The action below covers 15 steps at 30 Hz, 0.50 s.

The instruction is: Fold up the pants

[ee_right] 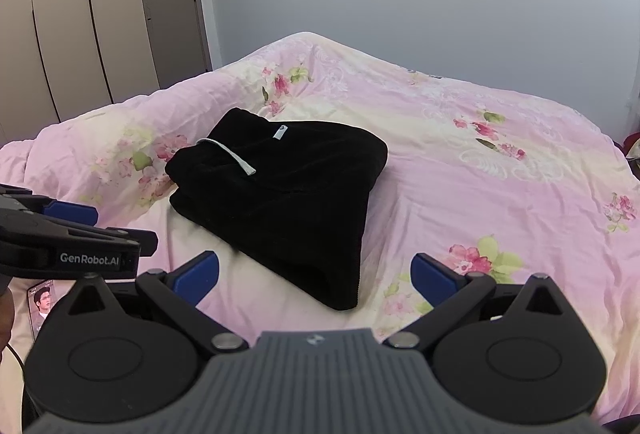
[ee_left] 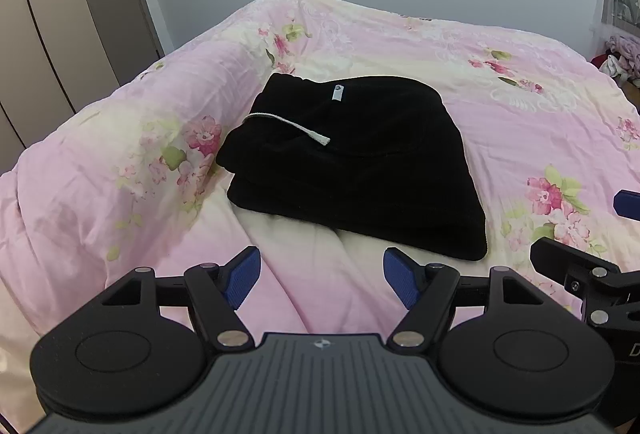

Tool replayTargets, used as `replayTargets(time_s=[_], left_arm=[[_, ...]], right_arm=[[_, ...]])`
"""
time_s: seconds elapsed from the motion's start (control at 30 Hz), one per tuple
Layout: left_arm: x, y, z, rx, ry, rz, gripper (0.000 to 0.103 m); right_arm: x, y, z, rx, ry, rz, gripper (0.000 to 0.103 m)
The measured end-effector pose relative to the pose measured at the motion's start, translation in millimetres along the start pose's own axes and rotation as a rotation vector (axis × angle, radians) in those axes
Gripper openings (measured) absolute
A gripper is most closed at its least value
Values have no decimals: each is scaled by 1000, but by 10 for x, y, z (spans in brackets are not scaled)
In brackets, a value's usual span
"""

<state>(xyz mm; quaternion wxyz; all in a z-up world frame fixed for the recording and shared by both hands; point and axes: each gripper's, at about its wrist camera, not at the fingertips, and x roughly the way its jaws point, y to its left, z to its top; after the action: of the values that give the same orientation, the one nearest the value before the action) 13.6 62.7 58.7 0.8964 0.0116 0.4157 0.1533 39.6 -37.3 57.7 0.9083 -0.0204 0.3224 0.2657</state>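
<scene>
Black pants (ee_left: 352,169) lie folded into a compact stack on the pink floral bedspread (ee_left: 520,121), with a white drawstring (ee_left: 288,125) and a small white label on top. My left gripper (ee_left: 320,280) hovers open just short of the stack's near edge, holding nothing. In the right wrist view the same pants (ee_right: 280,193) sit ahead and slightly left. My right gripper (ee_right: 316,280) is open and empty, its blue pads either side of the stack's near corner. The right gripper's fingers (ee_left: 572,266) show at the right edge of the left wrist view.
A raised fold of the quilt (ee_left: 100,161) runs along the left of the pants. Beige wardrobe doors (ee_right: 72,25) and a grey door stand at the far left. A phone (ee_right: 40,304) lies at the bed's near left. Clothes are piled at the far right (ee_left: 620,53).
</scene>
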Motion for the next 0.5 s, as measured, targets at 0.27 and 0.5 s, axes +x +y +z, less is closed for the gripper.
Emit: replayTargets(time_s=[0.27,0.5], left_arm=[[-1,16,4,2,3,-1,83],[-3,13,4,3,3,-1,83]], right_arm=[[-24,14,0,-1,-1,11,98],[-31,0,4,-2,3,16,98]])
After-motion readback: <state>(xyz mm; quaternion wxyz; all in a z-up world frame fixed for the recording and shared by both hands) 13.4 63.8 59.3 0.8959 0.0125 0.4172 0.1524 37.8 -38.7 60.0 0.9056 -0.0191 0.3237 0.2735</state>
